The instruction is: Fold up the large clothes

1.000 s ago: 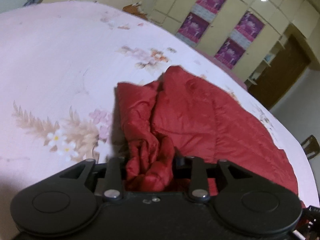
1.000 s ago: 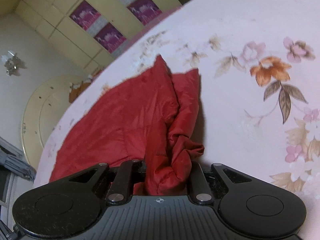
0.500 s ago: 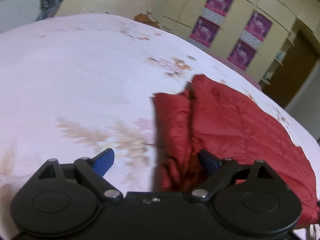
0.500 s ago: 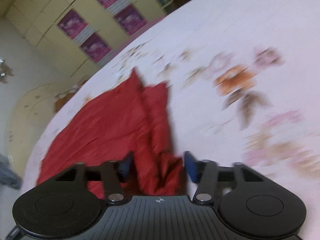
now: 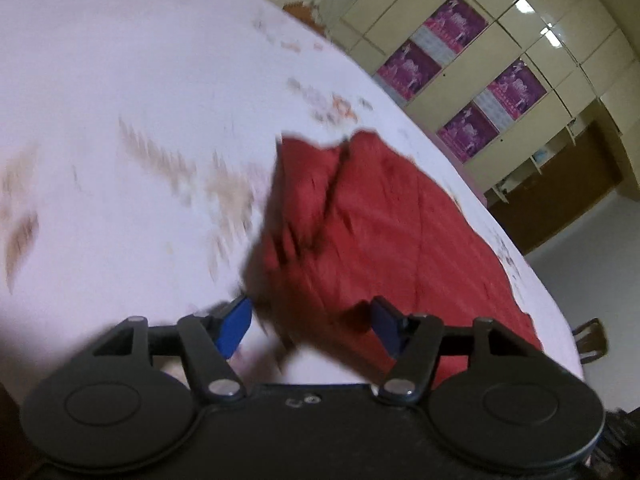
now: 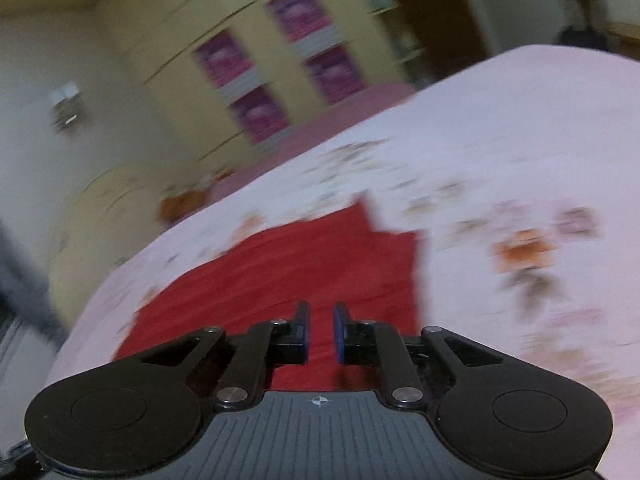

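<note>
A red quilted garment (image 5: 380,224) lies spread on a bed with a pale floral sheet (image 5: 120,100). In the left wrist view its near edge is bunched between the wide-apart blue pads of my left gripper (image 5: 310,320), which is open and holds nothing. In the right wrist view the garment (image 6: 320,268) lies flat ahead. My right gripper (image 6: 321,330) hovers above it with its pads a narrow gap apart and nothing between them. Both views are blurred by motion.
Yellow wardrobes with purple posters (image 5: 460,80) stand past the bed's far side. A brown door (image 5: 560,192) is at the right. A curved headboard (image 6: 92,216) shows at the left of the right wrist view. A person (image 6: 580,16) stands far back.
Both grippers let go of the bunched red fabric and pulled back from it. The left stands wide open; the right has lifted and narrowed to a small gap.
</note>
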Action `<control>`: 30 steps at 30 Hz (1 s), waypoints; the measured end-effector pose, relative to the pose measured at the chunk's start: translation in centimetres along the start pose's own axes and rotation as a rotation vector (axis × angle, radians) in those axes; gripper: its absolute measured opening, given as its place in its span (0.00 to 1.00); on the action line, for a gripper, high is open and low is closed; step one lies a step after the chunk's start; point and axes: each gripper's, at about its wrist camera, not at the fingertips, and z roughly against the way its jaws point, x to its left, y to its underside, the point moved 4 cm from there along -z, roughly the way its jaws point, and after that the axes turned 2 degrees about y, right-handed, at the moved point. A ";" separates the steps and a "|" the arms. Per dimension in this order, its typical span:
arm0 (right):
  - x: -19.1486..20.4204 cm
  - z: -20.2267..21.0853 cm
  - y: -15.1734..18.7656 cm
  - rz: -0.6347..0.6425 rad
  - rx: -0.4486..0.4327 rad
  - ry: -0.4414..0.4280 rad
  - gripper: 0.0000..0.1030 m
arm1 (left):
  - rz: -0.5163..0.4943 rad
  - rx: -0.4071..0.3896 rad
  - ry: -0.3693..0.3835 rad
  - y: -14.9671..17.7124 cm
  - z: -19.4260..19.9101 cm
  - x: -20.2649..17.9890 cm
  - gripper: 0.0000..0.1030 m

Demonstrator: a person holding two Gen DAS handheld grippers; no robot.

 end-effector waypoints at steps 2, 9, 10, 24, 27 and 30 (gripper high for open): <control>2.2 -1.5 1.1 0.032 0.042 -0.033 0.10 | 0.021 0.013 0.028 0.4 -0.8 -0.1 0.62; 8.7 -7.3 2.4 0.155 0.136 -0.081 0.10 | 0.128 -0.035 0.104 -2.4 -5.4 0.4 0.62; 9.5 -8.4 2.3 0.170 0.148 -0.077 0.10 | 0.142 -0.036 0.115 -2.6 -5.9 0.3 0.60; 10.1 -17.5 5.7 0.222 0.274 0.045 0.09 | -0.119 -0.095 0.173 -4.2 -5.3 -3.5 0.22; 10.2 -17.5 5.4 0.223 0.283 0.059 0.09 | -0.195 -0.108 0.163 -4.6 -4.6 -5.0 0.22; 10.3 -15.0 3.9 0.156 0.242 0.042 0.10 | -0.253 -0.106 0.159 -4.6 -4.3 -6.1 0.22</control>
